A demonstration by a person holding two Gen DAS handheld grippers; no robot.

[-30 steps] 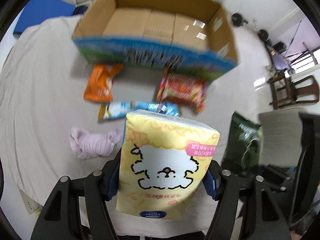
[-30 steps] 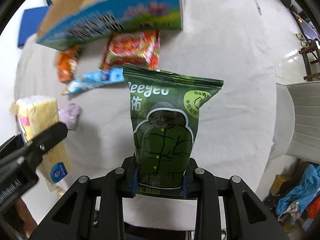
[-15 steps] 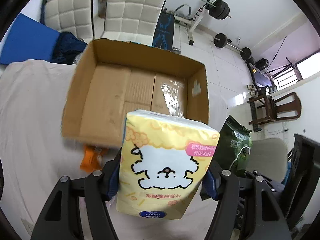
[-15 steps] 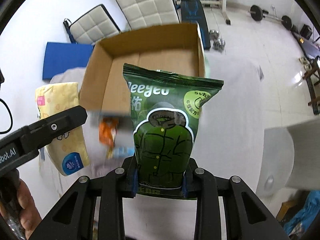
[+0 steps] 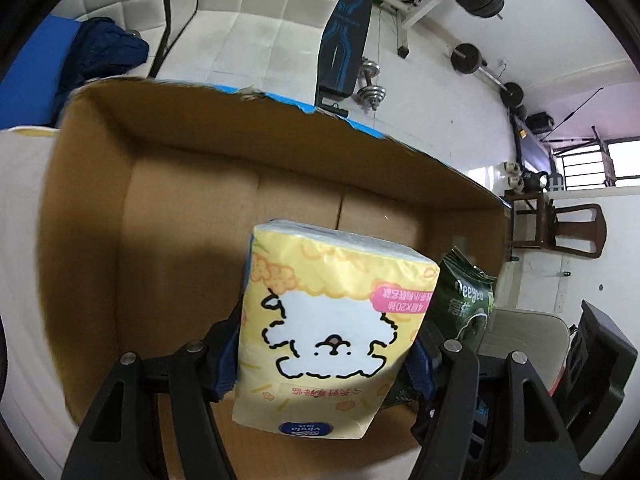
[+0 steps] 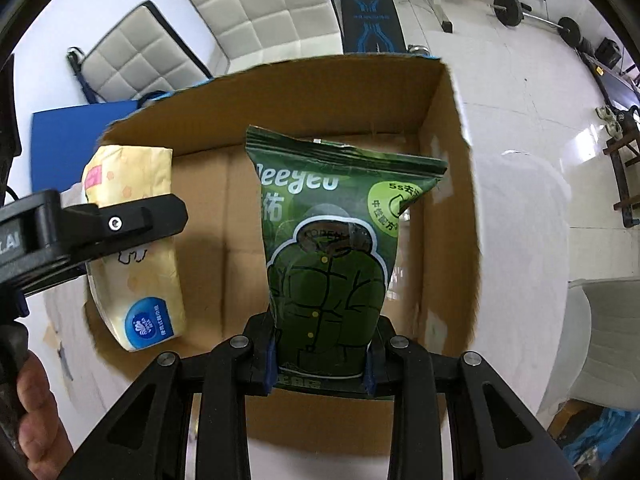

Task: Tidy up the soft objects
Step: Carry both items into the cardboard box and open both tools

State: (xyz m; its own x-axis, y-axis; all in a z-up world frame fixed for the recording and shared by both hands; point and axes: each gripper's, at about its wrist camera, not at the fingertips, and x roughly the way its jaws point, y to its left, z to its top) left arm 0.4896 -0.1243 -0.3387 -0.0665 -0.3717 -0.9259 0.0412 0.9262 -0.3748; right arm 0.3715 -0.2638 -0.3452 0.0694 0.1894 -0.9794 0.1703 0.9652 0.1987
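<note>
My left gripper (image 5: 324,364) is shut on a yellow tissue pack (image 5: 332,328) with a white cartoon dog, held over the open cardboard box (image 5: 80,240). My right gripper (image 6: 320,354) is shut on a green wipes pouch (image 6: 332,248), held upright over the same box (image 6: 448,216). The tissue pack (image 6: 136,248) and left gripper's finger (image 6: 120,224) show at the left of the right wrist view. The green pouch (image 5: 464,308) shows just right of the tissue pack in the left wrist view. The box floor I can see holds nothing.
The box sits on a table with a white cloth (image 6: 516,216). Beyond it stand white padded chairs (image 5: 256,28), a blue mat (image 6: 68,140), a weight bench (image 6: 368,12) and dumbbells (image 5: 372,92). A wooden chair (image 5: 560,228) is at the right.
Both grippers have moved forward with their loads, from above the table in front of the box to over its open inside. The snack packets and pink cloth have left view.
</note>
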